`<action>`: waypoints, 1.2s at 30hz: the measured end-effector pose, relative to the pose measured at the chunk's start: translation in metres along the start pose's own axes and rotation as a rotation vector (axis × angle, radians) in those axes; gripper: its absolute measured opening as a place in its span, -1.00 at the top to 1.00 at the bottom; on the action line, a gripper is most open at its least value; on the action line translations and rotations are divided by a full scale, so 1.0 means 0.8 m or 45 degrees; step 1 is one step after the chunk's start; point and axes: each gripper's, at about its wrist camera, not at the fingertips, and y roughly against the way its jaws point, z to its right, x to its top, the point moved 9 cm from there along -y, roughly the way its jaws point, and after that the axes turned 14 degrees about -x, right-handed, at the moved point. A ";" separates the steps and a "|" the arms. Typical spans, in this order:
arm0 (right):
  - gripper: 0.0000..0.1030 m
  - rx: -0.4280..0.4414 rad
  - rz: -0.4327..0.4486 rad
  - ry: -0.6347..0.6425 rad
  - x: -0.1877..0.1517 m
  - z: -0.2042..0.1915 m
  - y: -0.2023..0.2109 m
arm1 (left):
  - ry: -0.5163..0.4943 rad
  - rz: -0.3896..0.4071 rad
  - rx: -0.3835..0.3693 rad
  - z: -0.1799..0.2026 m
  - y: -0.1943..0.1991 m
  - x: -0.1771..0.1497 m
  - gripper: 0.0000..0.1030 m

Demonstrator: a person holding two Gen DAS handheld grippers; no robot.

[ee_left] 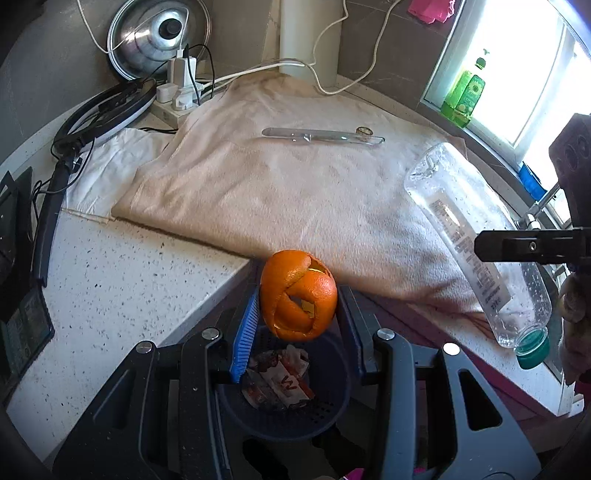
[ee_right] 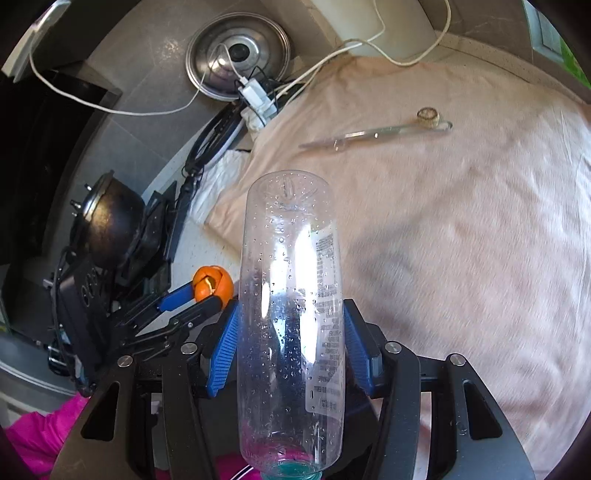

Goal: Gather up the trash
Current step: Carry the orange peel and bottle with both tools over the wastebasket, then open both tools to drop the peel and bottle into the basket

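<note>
My left gripper (ee_left: pixel 298 310) is shut on a curled orange peel (ee_left: pixel 298 295) and holds it above a dark perforated bin (ee_left: pixel 321 413) that has crumpled wrappers (ee_left: pixel 280 380) inside. The peel also shows in the right wrist view (ee_right: pixel 213 282), held in the left gripper (ee_right: pixel 195 295). My right gripper (ee_right: pixel 290 332) is shut on a clear plastic bottle (ee_right: pixel 291 314) with a green cap (ee_right: pixel 291 470), held above the counter edge. In the left wrist view the bottle (ee_left: pixel 476 243) hangs at the right, cap end toward me.
A beige towel (ee_left: pixel 288 184) covers the counter, with a clear glass tube (ee_left: pixel 321 136) and a small cork (ee_left: pixel 364 130) on it. A speckled countertop (ee_left: pixel 110 288), power strip (ee_left: pixel 177 99), cables, pot lid (ee_left: pixel 159 33) and green bottle (ee_left: pixel 465 92) at the window surround it.
</note>
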 end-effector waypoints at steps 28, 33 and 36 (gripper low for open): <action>-0.02 -0.150 -0.190 -0.019 -0.156 -0.038 -0.108 | 0.097 -0.224 0.006 -0.047 -0.046 -0.137 0.18; -0.02 -0.203 -0.215 -0.014 -0.163 -0.030 -0.131 | 0.112 -0.257 0.017 -0.055 -0.058 -0.150 0.18; -0.02 -0.220 -0.233 -0.021 -0.167 -0.024 -0.144 | 0.114 -0.278 0.022 -0.057 -0.067 -0.156 0.18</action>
